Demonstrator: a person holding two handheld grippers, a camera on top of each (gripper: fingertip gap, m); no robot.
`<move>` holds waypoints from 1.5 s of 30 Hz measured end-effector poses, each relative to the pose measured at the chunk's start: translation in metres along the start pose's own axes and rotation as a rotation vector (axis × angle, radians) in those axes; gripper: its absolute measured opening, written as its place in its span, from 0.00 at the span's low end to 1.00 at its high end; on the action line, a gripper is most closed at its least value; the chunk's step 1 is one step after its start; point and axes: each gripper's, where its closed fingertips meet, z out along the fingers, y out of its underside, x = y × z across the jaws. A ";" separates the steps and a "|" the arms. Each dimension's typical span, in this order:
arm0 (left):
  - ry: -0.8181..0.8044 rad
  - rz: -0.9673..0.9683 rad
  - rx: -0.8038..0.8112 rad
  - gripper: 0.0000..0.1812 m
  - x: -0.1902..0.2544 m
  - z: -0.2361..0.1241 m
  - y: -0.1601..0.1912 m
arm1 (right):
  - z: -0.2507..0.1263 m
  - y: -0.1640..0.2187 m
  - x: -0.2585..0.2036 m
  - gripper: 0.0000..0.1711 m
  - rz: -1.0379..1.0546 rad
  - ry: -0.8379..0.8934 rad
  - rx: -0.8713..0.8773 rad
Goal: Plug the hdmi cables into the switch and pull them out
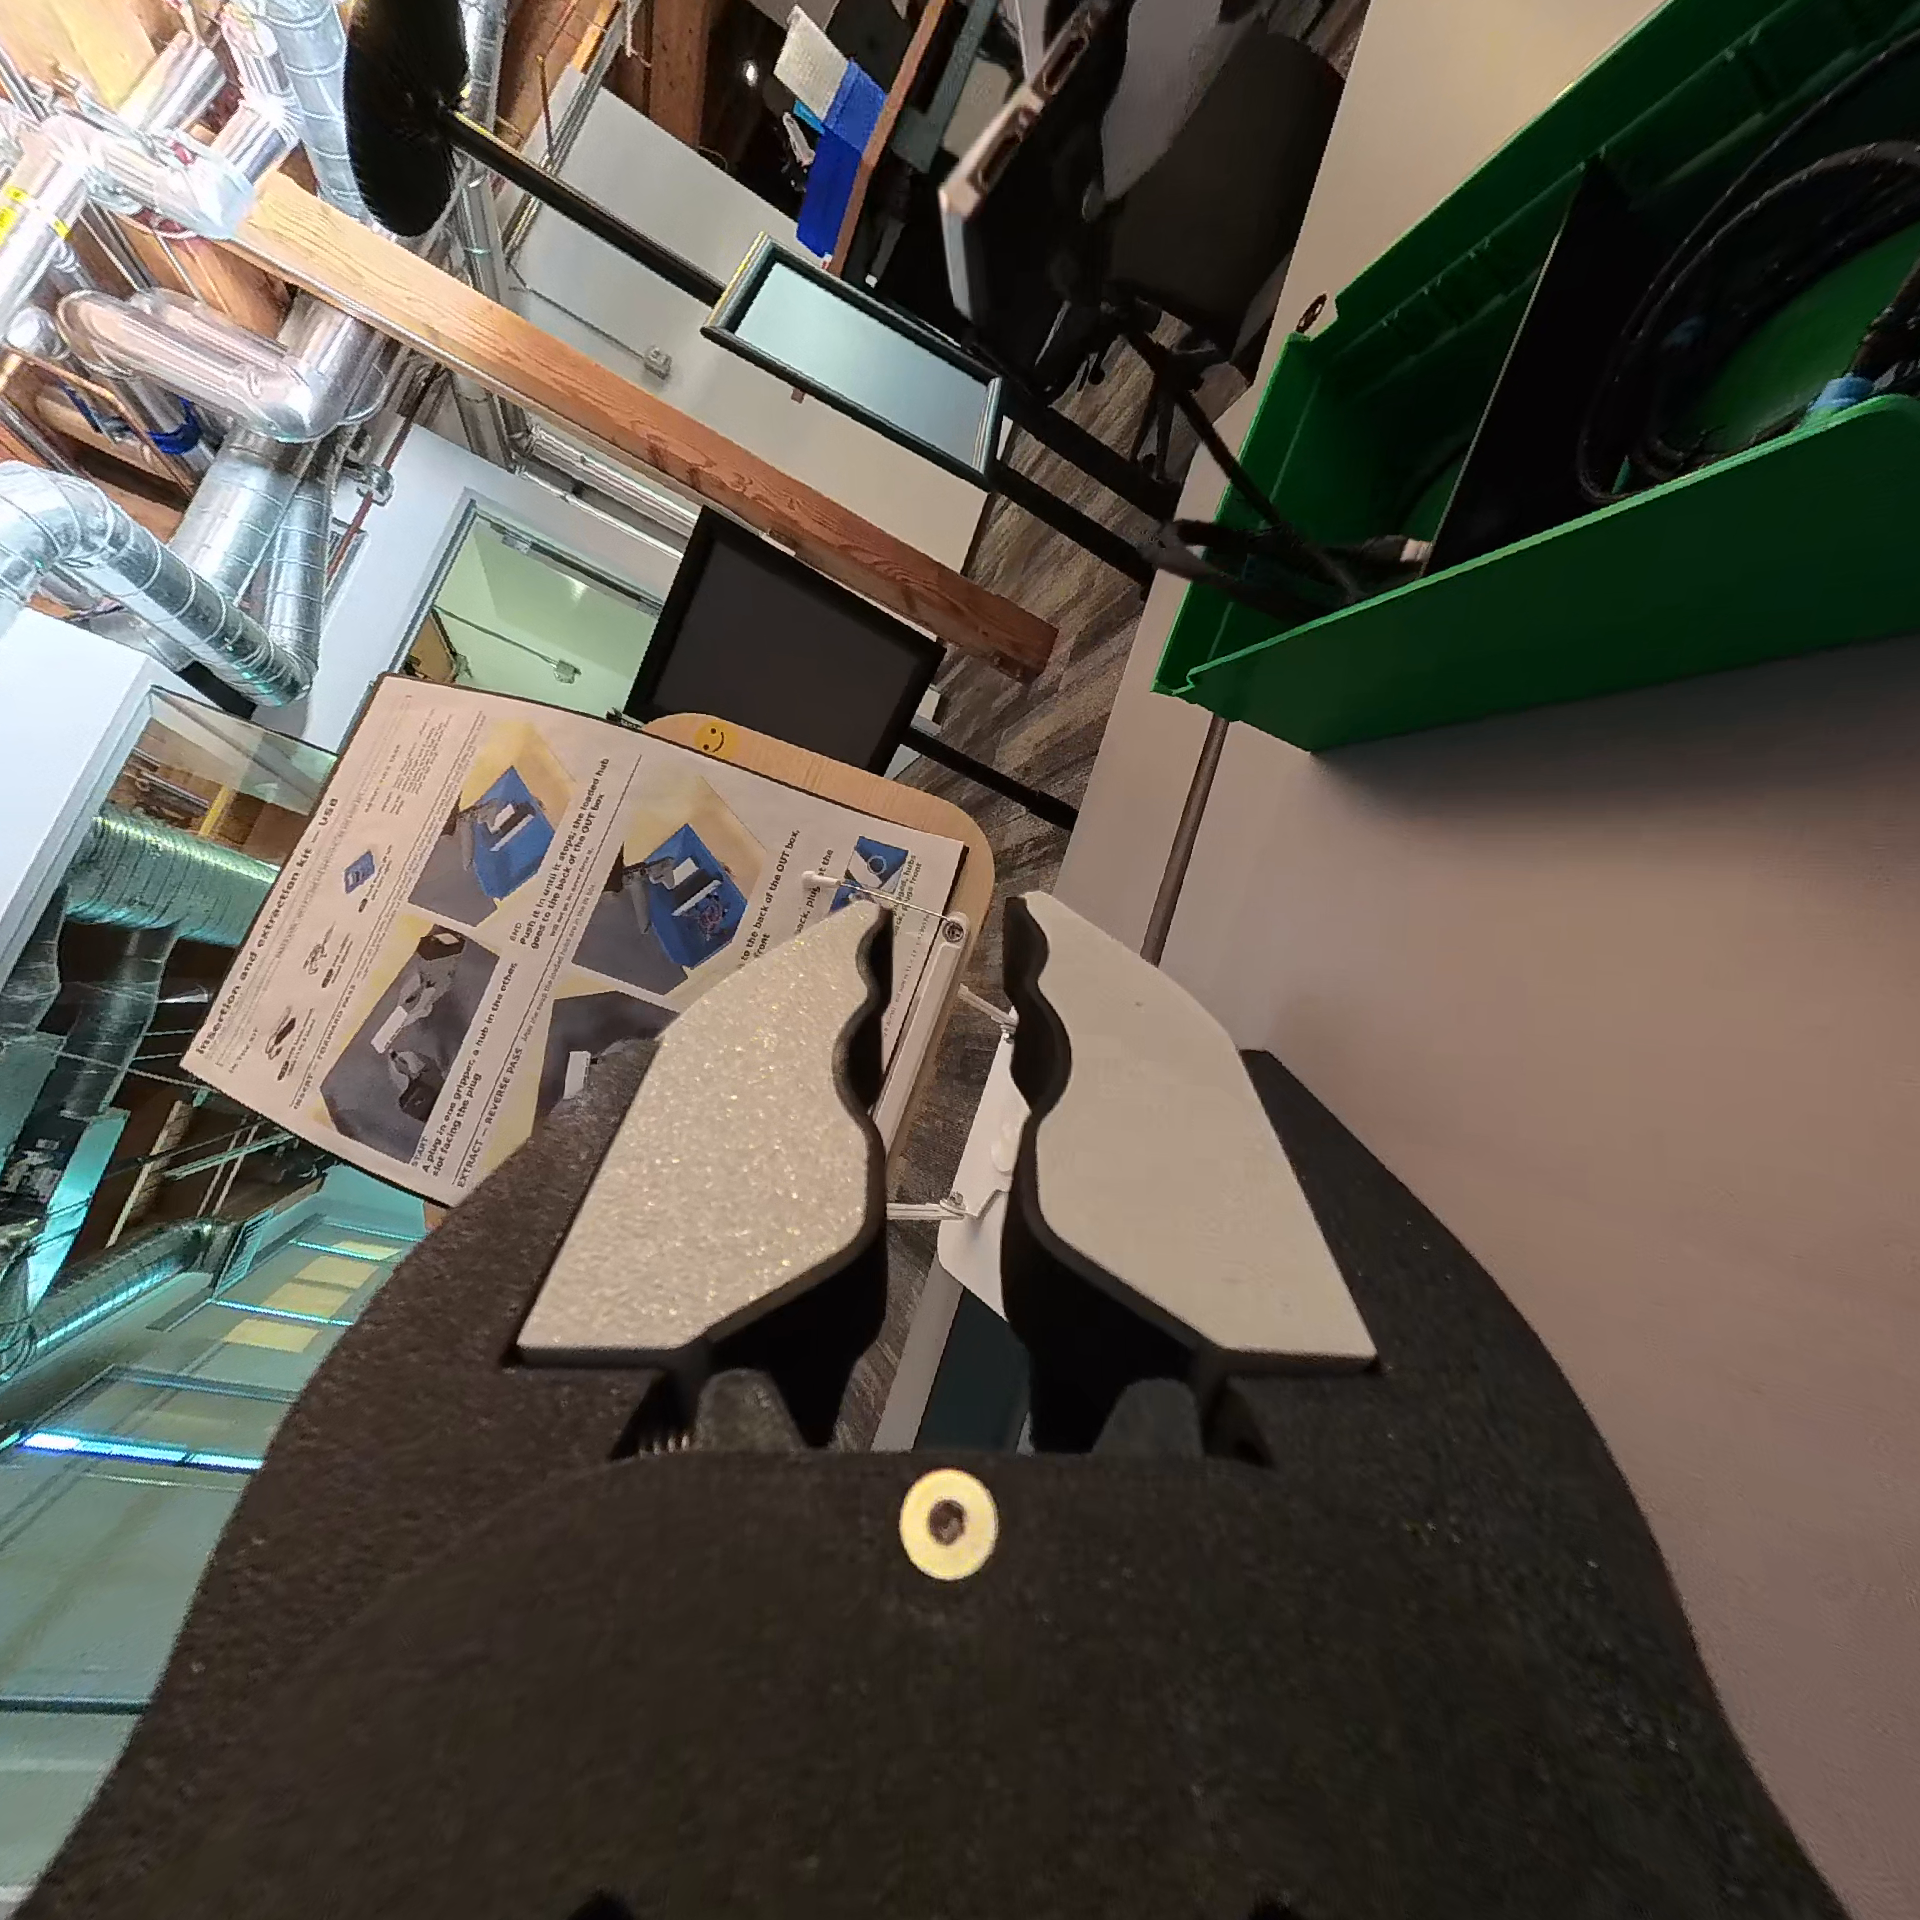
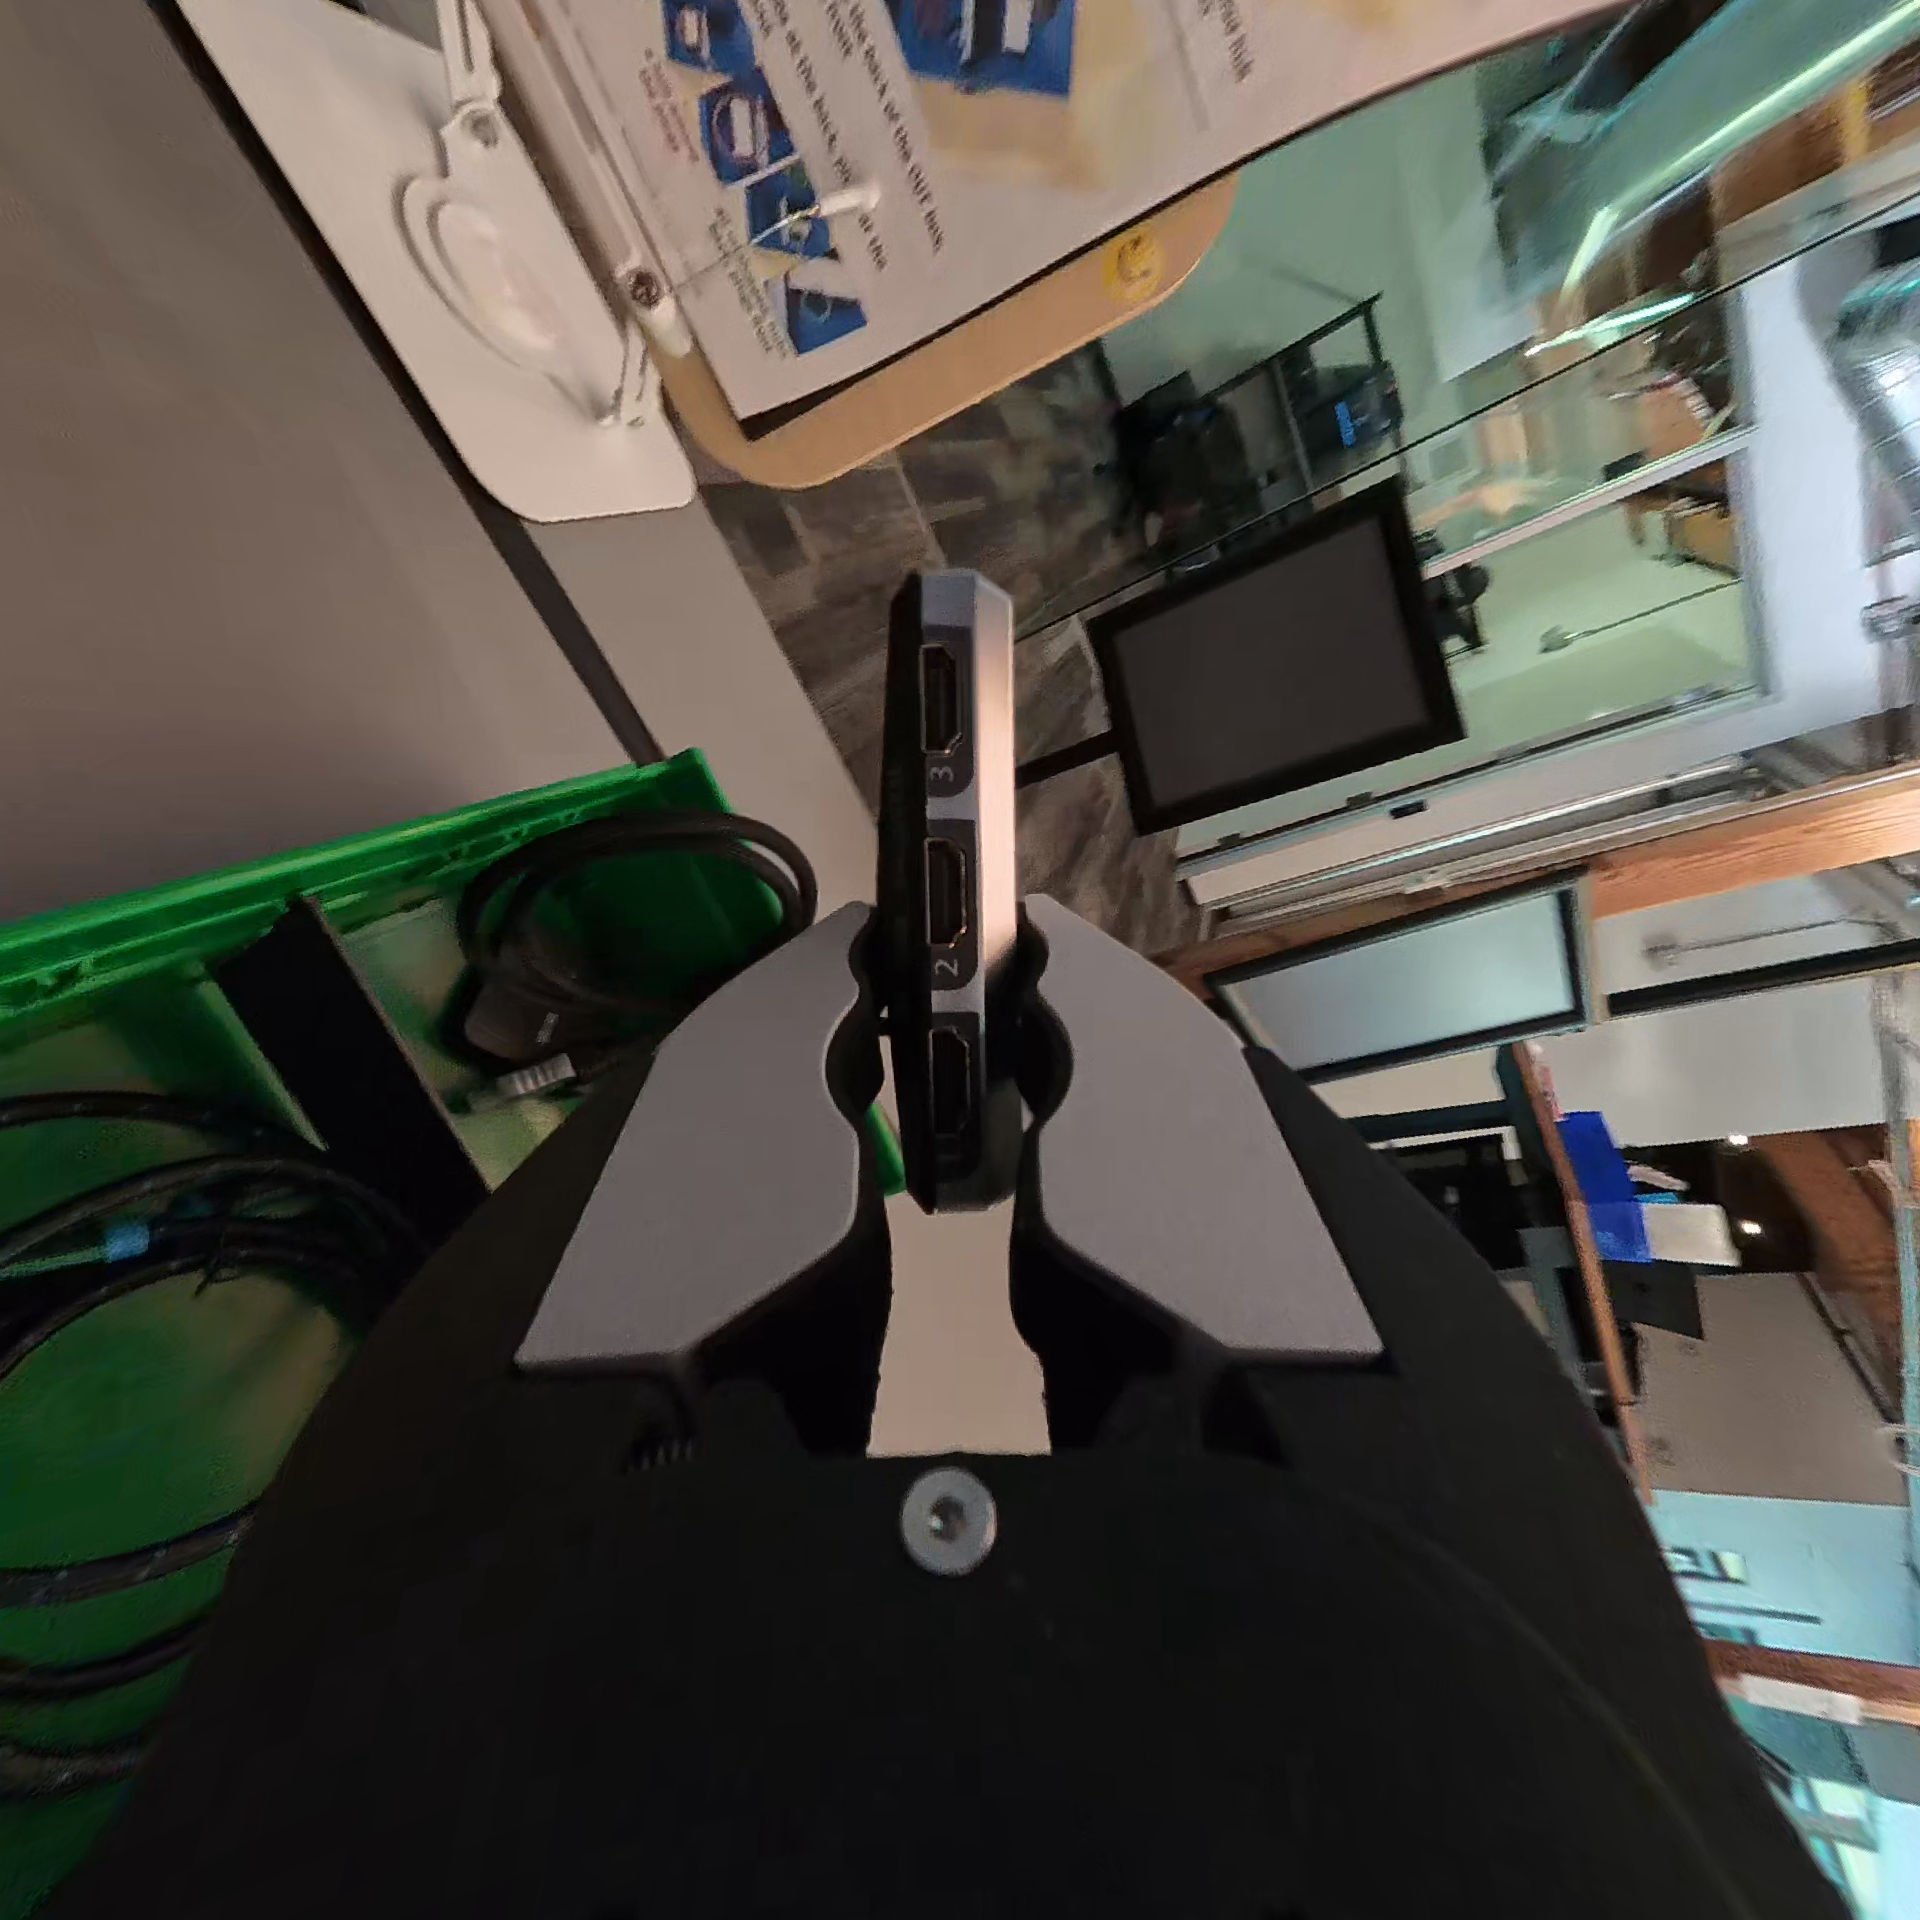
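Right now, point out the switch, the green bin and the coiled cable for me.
switch [image 2: 992, 727]: right wrist view, its grey side by the top port.
green bin [image 1: 1558, 613]: left wrist view, its front wall.
coiled cable [image 2: 634, 852]: right wrist view, the loop's top, inside the bin.

Two grippers are counted: the left gripper [image 1: 943, 914], with nothing between its two parted fingers, and the right gripper [image 2: 943, 920], clamped on the one switch [image 2: 951, 831]. Three ports are seen in a row along the switch's edge, none occupied. One green bin [image 2: 125, 935] is seen on the table [image 2: 208, 520], split by one black divider [image 2: 343, 1039] into two compartments, each holding coiled black cables [image 2: 623, 914] whose number cannot be told. One instruction sheet [image 1: 499, 914] is seen on one white stand [image 2: 499, 343] at the table's edge. Two dark screens [image 2: 1278, 675] are counted on stands beyond the table.
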 end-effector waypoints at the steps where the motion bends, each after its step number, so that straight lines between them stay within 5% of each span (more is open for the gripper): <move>1: 0.002 0.002 -0.005 0.11 0.000 0.000 0.001 | 0.004 0.004 -0.005 0.14 0.012 -0.031 -0.015; 14: 0.014 0.022 -0.040 0.10 0.004 0.003 0.007 | 0.027 0.085 -0.060 0.14 0.060 -0.354 -0.372; 23: 0.039 0.033 -0.062 0.10 0.010 0.007 0.010 | 0.023 0.095 -0.061 0.15 0.119 -0.380 -0.386; 28: 0.047 0.035 -0.070 0.10 0.012 0.008 0.012 | 0.003 0.129 -0.089 0.17 0.145 -0.542 -0.576; 45: 0.067 0.063 -0.095 0.10 0.019 0.010 0.014 | 0.032 0.108 -0.077 0.17 0.352 -0.444 -0.583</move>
